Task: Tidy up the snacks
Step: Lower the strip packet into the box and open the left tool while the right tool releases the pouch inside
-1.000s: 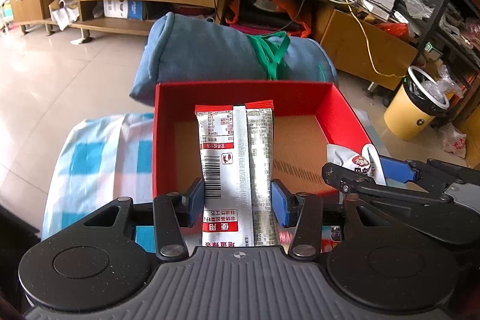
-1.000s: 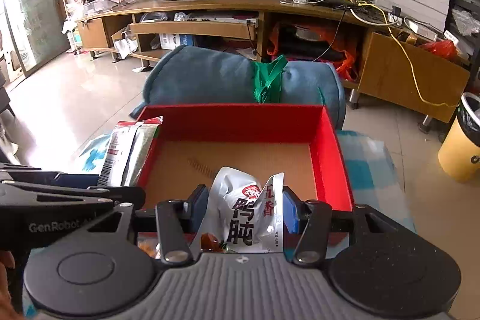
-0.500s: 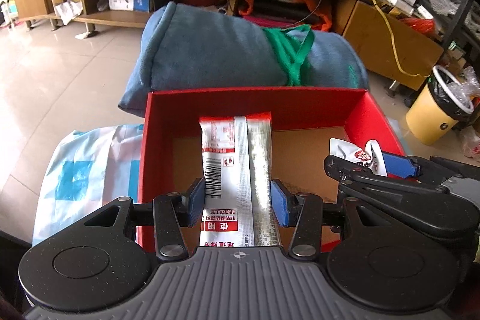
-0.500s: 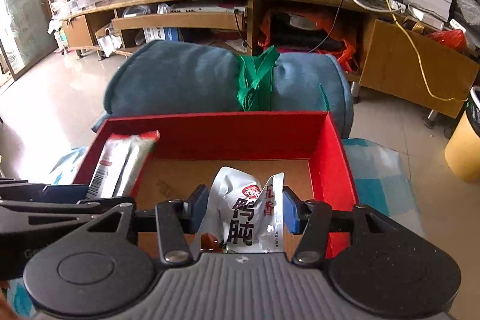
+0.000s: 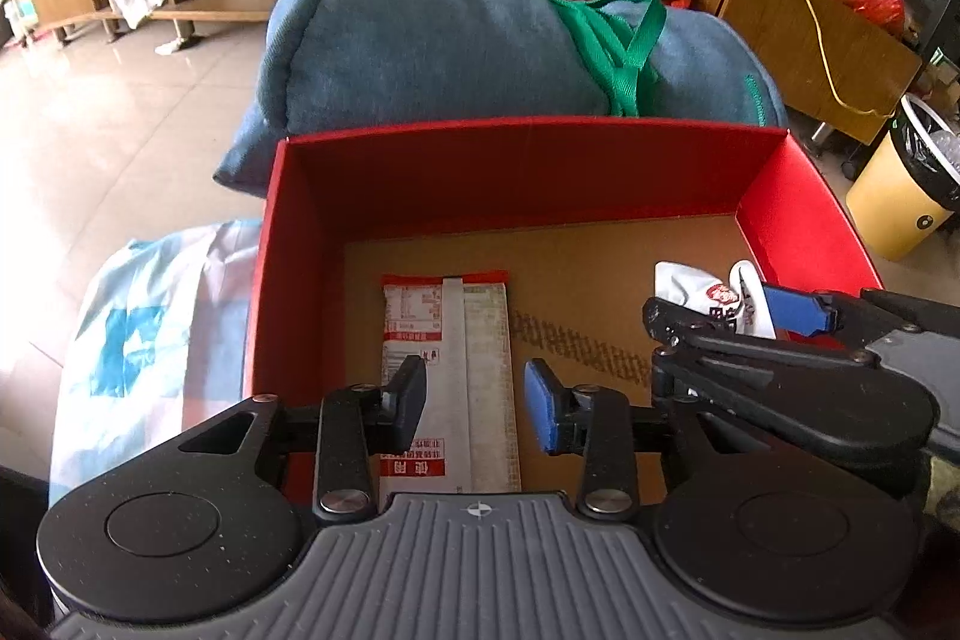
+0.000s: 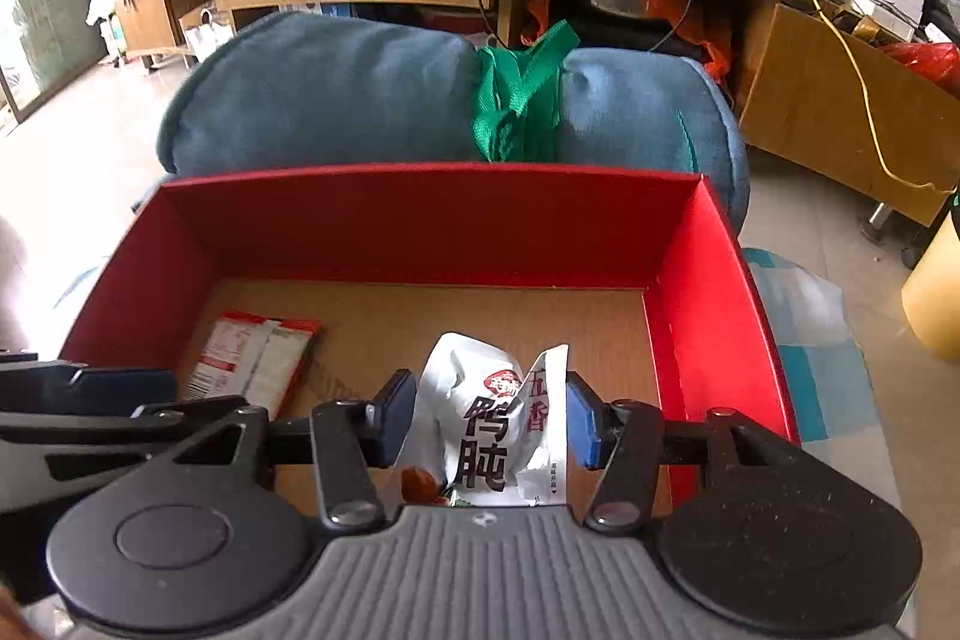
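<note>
Over the left wrist view: left tongs (image 5: 474, 403) now parted, pads clear of the silver snack packet (image 5: 450, 382), which lies flat on the cardboard floor of the red box (image 5: 288, 280), left of centre; half a second ago pinched tight between the same pads and held above the floor. Near end of the packet hidden under the tongs' body, far end short of the back wall. Bare cardboard between packet and right wall, apart from the corner taken by the right tongs (image 5: 750, 307) and the white snack pouch (image 5: 708, 295) in them. Left wall of the box close beside the left pad. Checked cloth (image 5: 144, 328) outside the box on the left, blue rolled cushion (image 5: 480, 40) touching or just behind the back wall, yellow bin (image 5: 906, 196) well off to the right.

Across the right wrist view: right tongs (image 6: 489, 421) closed on the white snack pouch (image 6: 498, 418), crumpled between both pads, as in the earlier frame, now sitting lower and deeper within the red box (image 6: 708, 316); whether touching the floor, cannot tell. Silver snack packet (image 6: 252, 358) flat on the floor at the left, with the left tongs (image 6: 120, 388) above its near end. Open cardboard ahead up to the back wall; right wall near the right pad. Blue rolled cushion (image 6: 336, 94) beyond the box.
</note>
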Demonstrator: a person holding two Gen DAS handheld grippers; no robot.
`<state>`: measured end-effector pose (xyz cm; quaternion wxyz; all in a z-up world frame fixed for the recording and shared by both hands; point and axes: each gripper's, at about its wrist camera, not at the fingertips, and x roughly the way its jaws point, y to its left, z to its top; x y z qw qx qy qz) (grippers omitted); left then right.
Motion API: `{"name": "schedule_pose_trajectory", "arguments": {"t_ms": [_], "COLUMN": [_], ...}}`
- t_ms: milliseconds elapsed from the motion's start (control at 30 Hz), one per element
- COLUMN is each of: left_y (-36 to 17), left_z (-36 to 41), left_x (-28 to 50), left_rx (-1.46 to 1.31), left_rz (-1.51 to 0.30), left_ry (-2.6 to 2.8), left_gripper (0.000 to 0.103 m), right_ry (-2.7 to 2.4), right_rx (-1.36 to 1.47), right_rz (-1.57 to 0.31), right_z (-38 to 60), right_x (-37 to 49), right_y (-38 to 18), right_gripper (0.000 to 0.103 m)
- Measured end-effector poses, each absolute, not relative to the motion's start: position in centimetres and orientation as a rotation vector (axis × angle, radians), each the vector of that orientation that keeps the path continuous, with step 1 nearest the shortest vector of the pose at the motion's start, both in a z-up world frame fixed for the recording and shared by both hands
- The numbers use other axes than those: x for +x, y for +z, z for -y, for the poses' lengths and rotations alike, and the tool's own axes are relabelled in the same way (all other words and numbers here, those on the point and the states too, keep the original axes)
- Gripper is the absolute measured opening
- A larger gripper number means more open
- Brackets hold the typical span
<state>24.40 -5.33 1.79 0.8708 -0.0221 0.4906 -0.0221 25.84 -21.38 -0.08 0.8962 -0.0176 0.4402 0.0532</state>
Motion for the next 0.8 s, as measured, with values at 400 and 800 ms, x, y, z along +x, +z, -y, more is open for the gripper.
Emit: {"name": "schedule_pose_trajectory", "arguments": {"t_ms": [400, 800], "left_y": [2.0, 3.7], "left_z": [5.3, 4.7], "left_x": [24.3, 22.9], "left_rx": [-0.037, -0.047], "left_rz": [-1.02, -0.982], "left_ry": [-0.034, -0.044], "left_gripper": [0.058, 0.069], "right_ry": [0.103, 0.091], "right_rx": [-0.063, -0.058], "right_rz": [-0.884, -0.839], "right_z": [21.6, 21.9], "right_x": [25.7, 24.1], "right_y": [0.2, 2.6], "right_gripper": [0.065, 0.066]}}
